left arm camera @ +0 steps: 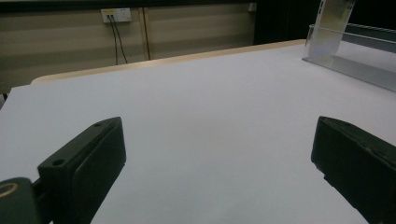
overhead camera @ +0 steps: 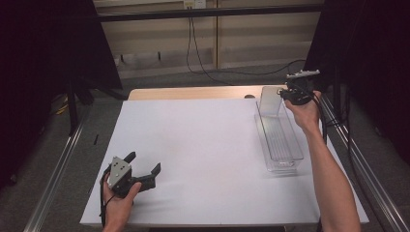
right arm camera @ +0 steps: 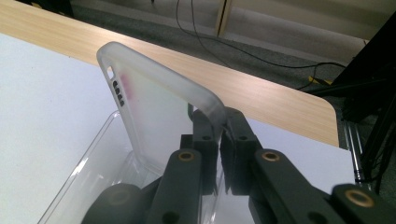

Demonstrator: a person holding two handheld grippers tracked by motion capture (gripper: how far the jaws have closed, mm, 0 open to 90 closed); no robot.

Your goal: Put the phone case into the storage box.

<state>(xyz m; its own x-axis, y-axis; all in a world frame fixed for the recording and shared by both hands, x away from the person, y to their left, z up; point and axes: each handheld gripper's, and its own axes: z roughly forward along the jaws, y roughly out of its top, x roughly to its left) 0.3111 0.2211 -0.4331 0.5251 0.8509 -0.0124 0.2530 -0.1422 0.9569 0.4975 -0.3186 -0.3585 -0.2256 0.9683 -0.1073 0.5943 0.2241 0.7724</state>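
My right gripper (right arm camera: 219,135) pinches a frosted phone case (right arm camera: 154,107) by its edge, upright above the clear bin (overhead camera: 278,135) just below it, while my left gripper (overhead camera: 143,169) rests open on the table (overhead camera: 193,145).

No text, label, brand, number or sign can be read anywhere in these pictures. The frosted phone case (right arm camera: 154,112) pinched in the right tool (right arm camera: 219,135) carries no print; the pink smudge beside its oval holes is a blot of colour, not lettering. The clear bin (overhead camera: 279,140) below that tool is unmarked. The white tabletop (overhead camera: 208,154) between the two tools is blank. The black fingers (left arm camera: 88,158) of the left tool (left arm camera: 219,154) bear no marking. On the wall far ahead of the left tool, the socket plate (left arm camera: 116,15) shows a yellowish strip, too small to read.
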